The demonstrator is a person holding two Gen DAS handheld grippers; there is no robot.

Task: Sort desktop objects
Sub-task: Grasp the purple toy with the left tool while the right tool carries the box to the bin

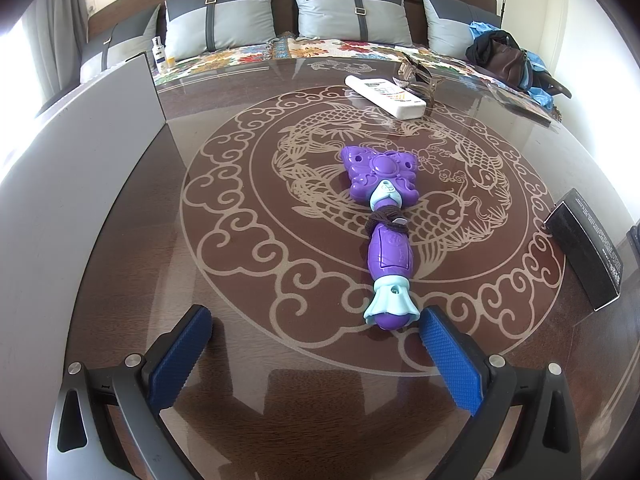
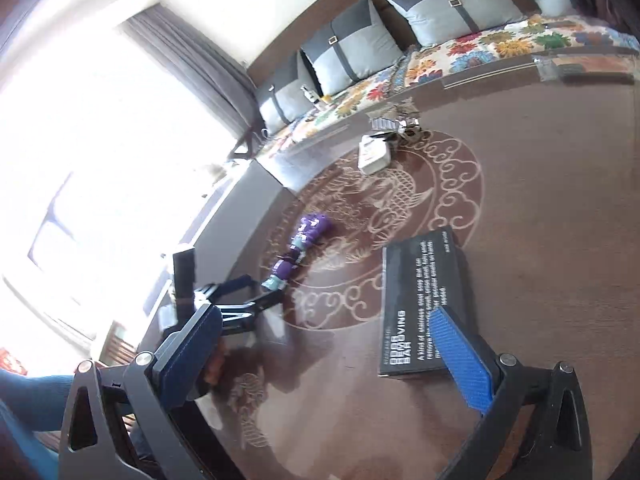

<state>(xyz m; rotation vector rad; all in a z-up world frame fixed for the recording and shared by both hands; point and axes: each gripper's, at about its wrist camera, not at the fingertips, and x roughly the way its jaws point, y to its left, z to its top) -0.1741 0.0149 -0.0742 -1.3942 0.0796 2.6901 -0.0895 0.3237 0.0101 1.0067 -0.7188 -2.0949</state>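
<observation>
A purple plastic toy wand with a butterfly-shaped head and pale blue collars (image 1: 386,236) is lying flat at the centre of the left wrist frame, a dark hair tie (image 1: 386,220) wrapping its neck. A white rectangular tube (image 1: 386,97) is resting upper right, and a matte black printed box (image 2: 424,300) is lying flat right of centre in the right wrist frame.

I see a dark brown table (image 1: 120,280) with a glass top, patterned with a pale ring of clouds and fish in the middle. A purple and light blue toy wand (image 1: 384,236) lies near the centre of that ring, a dark hair tie wound around its neck. Farther back a white bottle (image 1: 386,97) lies flat, and a pair of sunglasses (image 1: 420,74) sits just behind it, touching or nearly so. A black box (image 2: 424,300) with white print lies at the right edge of the ring. A grey panel (image 1: 80,152) covers the left side of the table.
</observation>
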